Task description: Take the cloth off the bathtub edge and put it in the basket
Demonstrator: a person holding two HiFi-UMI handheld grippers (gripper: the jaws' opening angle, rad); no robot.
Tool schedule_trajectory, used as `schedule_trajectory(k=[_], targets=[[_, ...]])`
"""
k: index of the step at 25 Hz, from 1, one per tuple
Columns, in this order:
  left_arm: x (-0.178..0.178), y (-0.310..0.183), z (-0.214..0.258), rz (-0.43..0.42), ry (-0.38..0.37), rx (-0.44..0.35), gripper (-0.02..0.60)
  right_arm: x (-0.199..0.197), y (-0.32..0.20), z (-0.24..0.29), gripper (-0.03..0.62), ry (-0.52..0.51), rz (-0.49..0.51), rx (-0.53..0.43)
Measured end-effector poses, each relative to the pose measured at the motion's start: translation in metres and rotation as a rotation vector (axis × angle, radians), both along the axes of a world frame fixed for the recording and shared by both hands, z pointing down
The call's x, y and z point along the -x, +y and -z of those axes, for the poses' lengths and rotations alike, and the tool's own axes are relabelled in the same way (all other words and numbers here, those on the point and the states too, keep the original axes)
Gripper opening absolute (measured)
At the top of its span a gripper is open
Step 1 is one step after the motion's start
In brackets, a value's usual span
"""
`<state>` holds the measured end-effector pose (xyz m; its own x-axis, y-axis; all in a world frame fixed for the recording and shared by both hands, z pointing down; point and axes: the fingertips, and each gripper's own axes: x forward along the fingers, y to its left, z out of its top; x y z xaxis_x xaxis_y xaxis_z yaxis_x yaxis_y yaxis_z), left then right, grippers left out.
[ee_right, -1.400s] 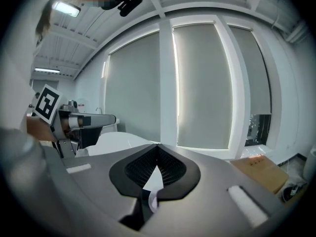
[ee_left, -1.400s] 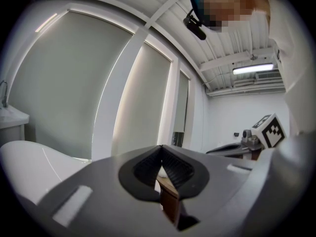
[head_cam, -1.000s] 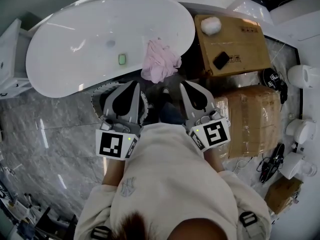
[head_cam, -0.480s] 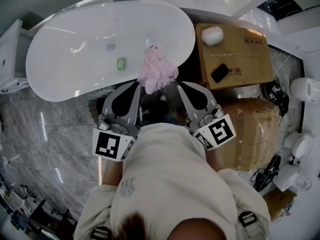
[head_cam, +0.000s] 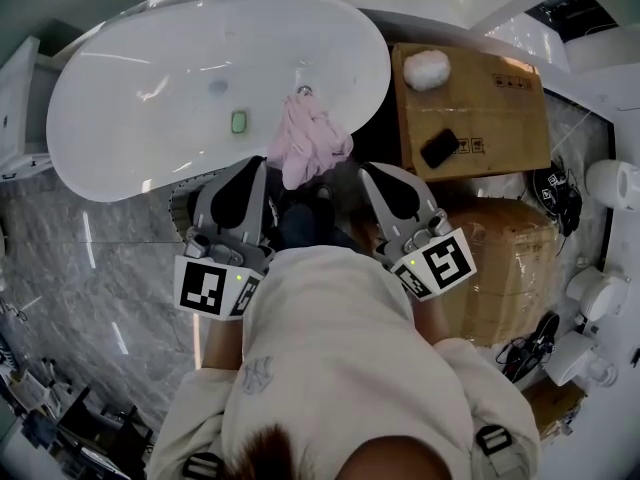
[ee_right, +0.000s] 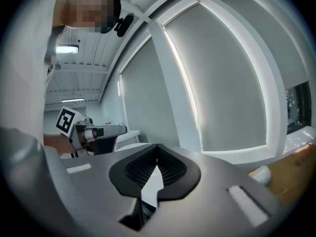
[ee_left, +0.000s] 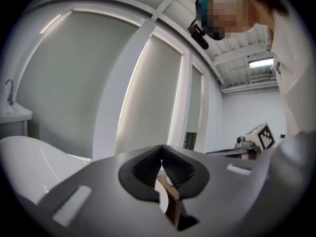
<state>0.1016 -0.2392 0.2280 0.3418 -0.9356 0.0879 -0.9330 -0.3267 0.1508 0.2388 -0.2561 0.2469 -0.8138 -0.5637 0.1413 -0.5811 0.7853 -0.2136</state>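
- Only the head view lets us see the pink cloth (head_cam: 310, 140). It lies bunched over the near rim of the white bathtub (head_cam: 140, 108), just left of a cardboard box (head_cam: 480, 103).
- Both gripper views look level at tall window blinds (ee_right: 232, 83). Each also catches the other gripper's marker cube (ee_left: 263, 135).
- The left gripper view alone shows a tap (ee_left: 9, 89) at the far left.
- The cloth's long axis runs across the rim. Its upper end points into the tub, and its lower end hangs toward us between the two grippers.
- The left gripper (ee_left: 161, 147) has its jaws closed together with nothing in them.
- The right gripper (ee_right: 157, 146) is likewise closed and empty.
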Motion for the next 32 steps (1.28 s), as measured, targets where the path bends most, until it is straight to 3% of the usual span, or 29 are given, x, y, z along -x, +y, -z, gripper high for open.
schedule_trajectory(k=[14, 32], targets=[[0.009, -0.012, 0.013, -0.072, -0.011, -0.022, 0.049, 0.016, -0.01, 0.011, 0.0, -0.001, -0.058, -0.002], [0.032, -0.025, 0.012, -0.074, 0.018, -0.019, 0.049, 0.048, -0.021, 0.01, 0.002, 0.034, -0.049, 0.005]])
